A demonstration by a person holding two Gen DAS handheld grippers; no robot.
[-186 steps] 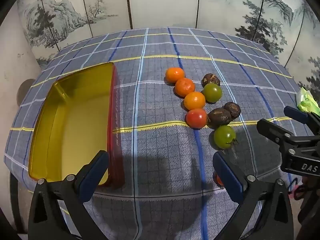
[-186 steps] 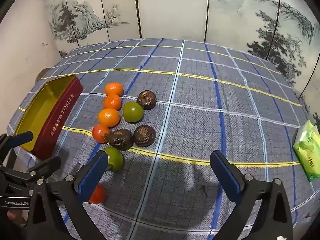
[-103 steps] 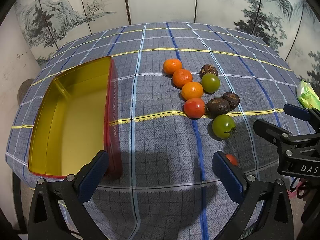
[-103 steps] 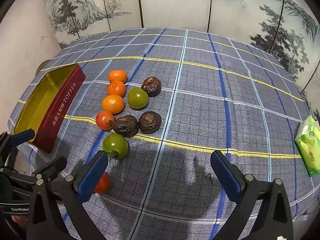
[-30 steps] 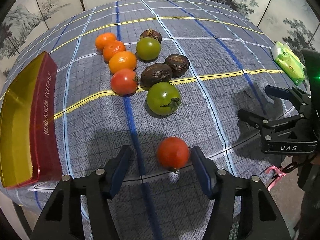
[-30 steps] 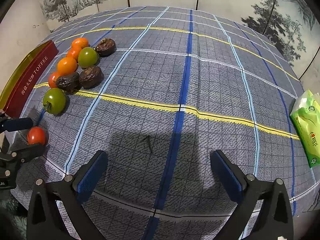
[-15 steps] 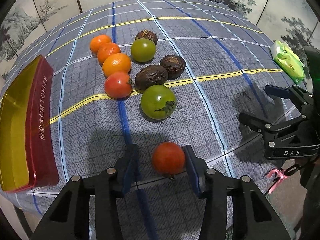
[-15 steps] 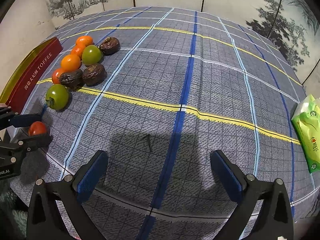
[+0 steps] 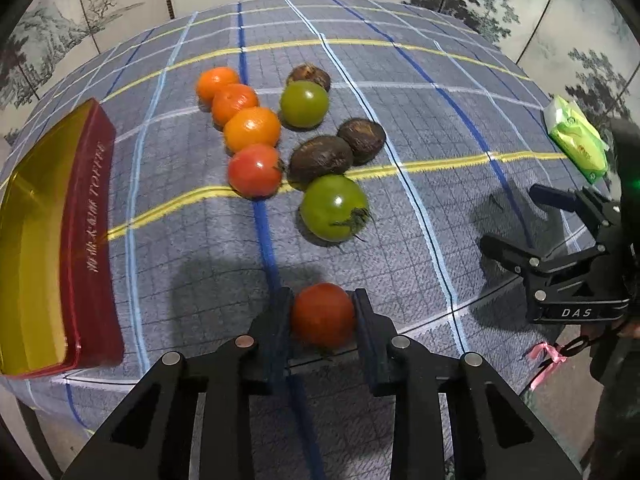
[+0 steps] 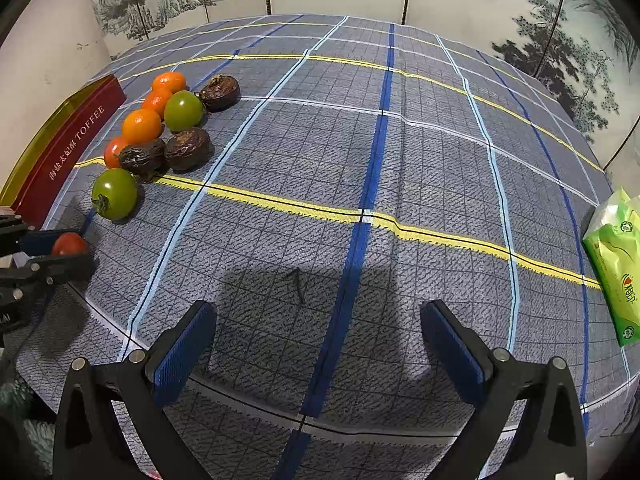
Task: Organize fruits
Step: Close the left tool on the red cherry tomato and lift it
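A small red tomato (image 9: 322, 314) sits near the table's front edge between the blue pads of my left gripper (image 9: 322, 308). Its jaws are closing and both pads press on the tomato's sides. The right wrist view shows the same grip at the far left, the tomato (image 10: 69, 243) in the left gripper (image 10: 52, 254). Behind it lie a large green tomato (image 9: 334, 207), a red tomato (image 9: 254, 168), three oranges (image 9: 252, 128), a second green tomato (image 9: 304, 103) and three dark wrinkled fruits (image 9: 320, 158). My right gripper (image 10: 320, 332) hangs open over bare cloth.
A red tin with a gold inside (image 9: 92, 220) stands open at the left edge of the checked tablecloth (image 10: 360, 140). A green wipes pack (image 10: 616, 268) lies at the right edge. The table's front edge runs just under the left gripper.
The left gripper's jaws have come together from either side of the small red tomato until the pads touch it. The right gripper has stayed in place, open.
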